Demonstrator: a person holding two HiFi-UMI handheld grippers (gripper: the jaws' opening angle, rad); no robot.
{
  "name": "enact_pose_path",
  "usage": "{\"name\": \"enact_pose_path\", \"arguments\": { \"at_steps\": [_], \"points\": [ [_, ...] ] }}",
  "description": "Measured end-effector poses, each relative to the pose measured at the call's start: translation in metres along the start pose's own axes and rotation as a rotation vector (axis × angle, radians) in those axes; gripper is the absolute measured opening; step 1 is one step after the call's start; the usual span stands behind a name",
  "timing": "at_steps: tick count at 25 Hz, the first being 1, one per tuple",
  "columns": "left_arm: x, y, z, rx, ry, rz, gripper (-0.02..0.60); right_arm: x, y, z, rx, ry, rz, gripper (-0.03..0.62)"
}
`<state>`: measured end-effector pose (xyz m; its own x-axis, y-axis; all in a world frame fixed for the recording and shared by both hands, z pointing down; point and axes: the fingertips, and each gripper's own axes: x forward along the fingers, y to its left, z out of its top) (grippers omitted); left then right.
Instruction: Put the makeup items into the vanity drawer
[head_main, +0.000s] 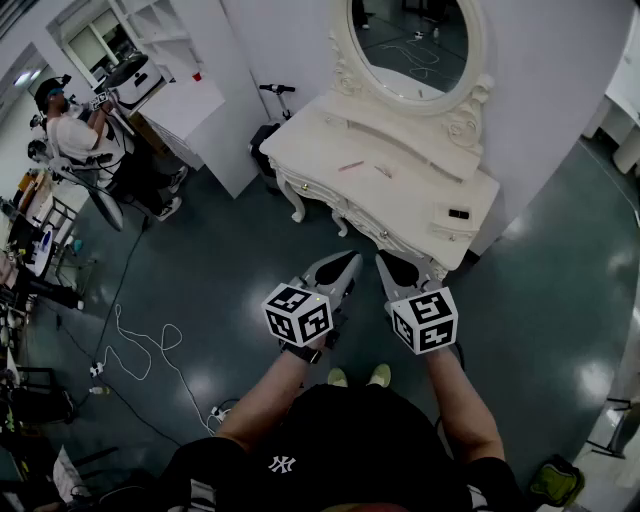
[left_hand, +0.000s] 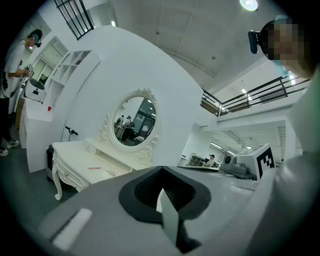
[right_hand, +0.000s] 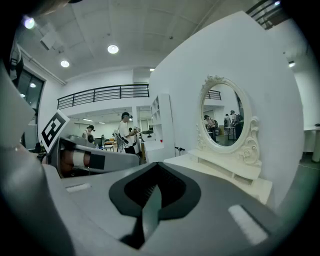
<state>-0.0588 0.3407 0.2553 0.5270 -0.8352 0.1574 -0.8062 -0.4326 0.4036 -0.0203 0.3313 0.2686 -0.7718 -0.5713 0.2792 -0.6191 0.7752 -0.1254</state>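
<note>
While you are standing well back from the vanity, you are holding both tools out ahead of you. The left gripper (head_main: 347, 262) (left_hand: 161, 175) is showing its jaws pressed together on nothing, and the right gripper (head_main: 384, 262) (right_hand: 152, 172) is doing the same. By my reading you are only approaching, with no item handled yet.

Between you and the furniture, the glossy dark teal floor (head_main: 210, 270) is lying bare, so you are getting a free walk straight in. A loose white cable (head_main: 140, 345) is trailing well off to your left.

The cream carved vanity table (head_main: 300, 150) (left_hand: 70, 152) (right_hand: 240, 187) is facing you corner-on. Its vanity drawer (head_main: 322, 200), along the front edge, is looking closed, so the next move is probably calling for one set of jaws to part and pull it out.

On the top, the thin pink makeup stick (head_main: 350, 165) (left_hand: 95, 168) is lying near the middle, with a small pale pink piece (head_main: 383, 171) just beside it. A small black makeup case (head_main: 458, 213) is sitting near the right-hand edge. All three are lying apart, leaving room to come down on each.

Behind them, the raised back shelf and the oval white-framed mirror (head_main: 410, 40) are closing off the rear. A black scooter (head_main: 268, 130) is crowding the table's left end.
</note>
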Motion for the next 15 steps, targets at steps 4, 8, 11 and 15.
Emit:
{"name": "enact_pose_path", "arguments": {
  "at_steps": [4,8,11,15],
  "points": [
    [0.005,-0.005,0.001,0.002,-0.008,0.007,0.003,-0.006,-0.006,0.003,-0.008,-0.005,0.005,0.023],
    [0.015,-0.009,-0.001,0.007,-0.011,0.018,0.003,-0.01,-0.016,0.002,-0.014,-0.007,0.011,0.023],
    [0.018,-0.011,-0.001,0.012,-0.014,0.026,0.003,-0.013,-0.02,0.004,-0.008,-0.021,0.024,0.023],
    [0.027,-0.011,0.003,0.047,-0.027,0.041,0.003,-0.016,-0.032,0.007,0.008,-0.047,0.039,0.023]
  ]
}}
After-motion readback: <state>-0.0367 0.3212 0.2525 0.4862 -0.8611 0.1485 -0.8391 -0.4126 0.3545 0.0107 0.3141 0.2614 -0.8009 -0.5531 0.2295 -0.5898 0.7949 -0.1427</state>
